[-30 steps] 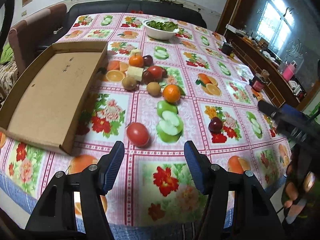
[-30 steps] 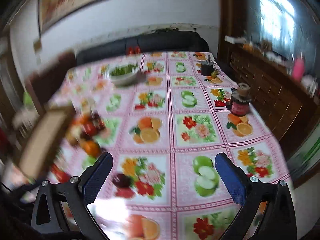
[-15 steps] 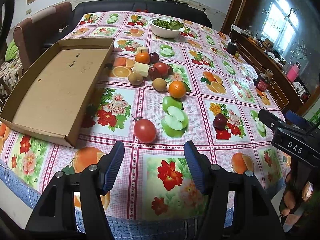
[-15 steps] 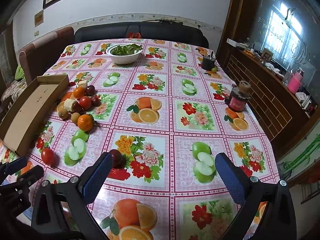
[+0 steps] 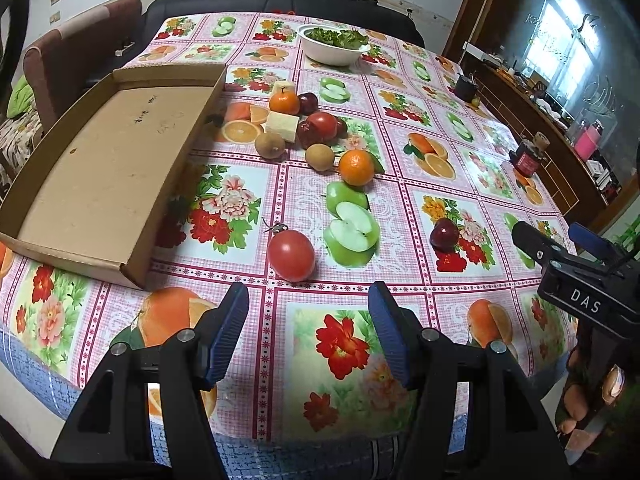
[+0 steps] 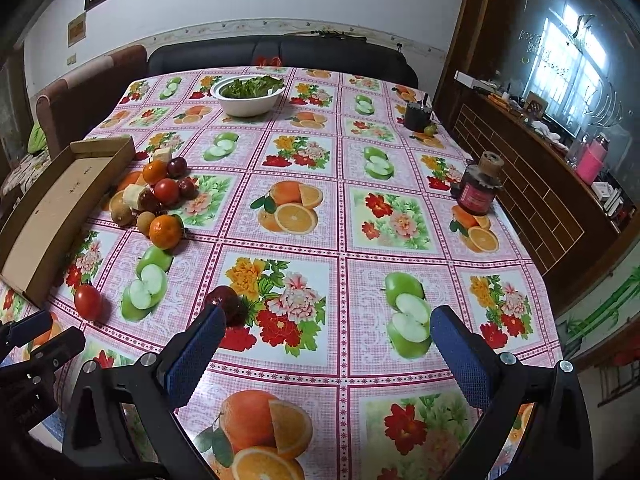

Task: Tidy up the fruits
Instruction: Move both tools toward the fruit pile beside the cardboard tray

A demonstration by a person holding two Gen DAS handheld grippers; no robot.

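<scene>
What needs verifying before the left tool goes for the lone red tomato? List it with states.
1. Left tool open, nothing held: ok.
2. Tomato ahead of its gap, standing apart from other fruit: ok.
3. Cardboard tray holds nothing, floor free: ok.
4. Right tool open, off to the side: ok.
5. Tomato's firmness: cannot tell.

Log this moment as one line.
left gripper: open, facing tomato | right gripper: open, near plum | box: empty
</scene>
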